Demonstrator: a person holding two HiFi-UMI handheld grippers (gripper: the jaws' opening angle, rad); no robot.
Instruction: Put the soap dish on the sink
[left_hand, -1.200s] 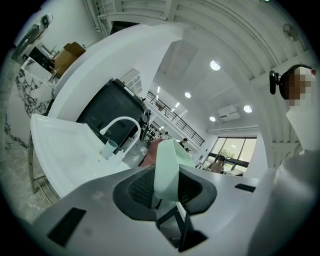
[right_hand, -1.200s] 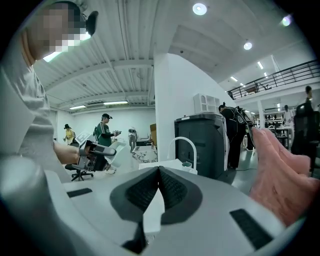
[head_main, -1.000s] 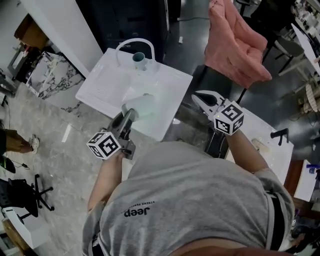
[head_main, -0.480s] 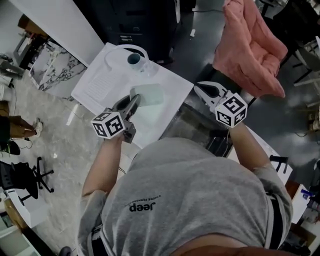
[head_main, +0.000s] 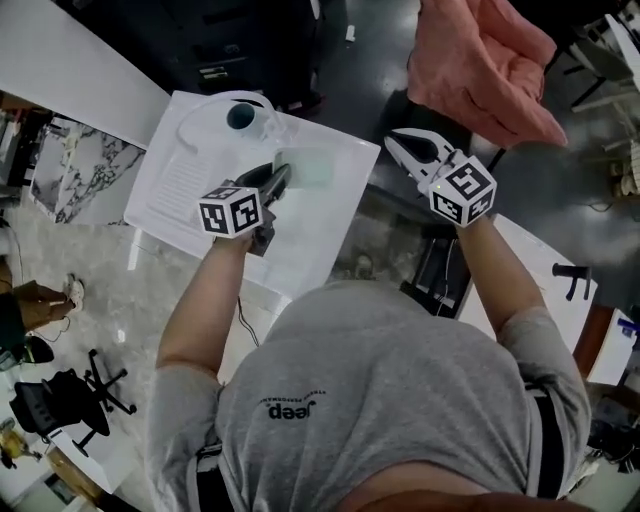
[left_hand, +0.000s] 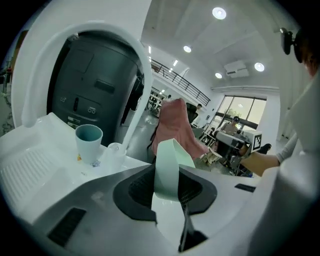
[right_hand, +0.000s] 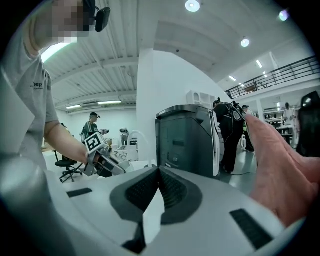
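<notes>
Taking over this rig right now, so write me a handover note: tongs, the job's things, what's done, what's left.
Left tongs: shut on the green soap dish, held on edge over the white sink.
Right tongs: shut, empty, off to the sink's right.
Done: dish gripped and above the sink.
To do: lower it onto the sink, open, withdraw.

Soap dish (head_main: 310, 166) partly hidden behind left gripper (head_main: 277, 179); pink cloth (head_main: 480, 60) cut by top edge.

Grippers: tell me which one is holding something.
The left gripper, clamped on the pale green soap dish; the right gripper has its jaws shut on nothing.
</notes>
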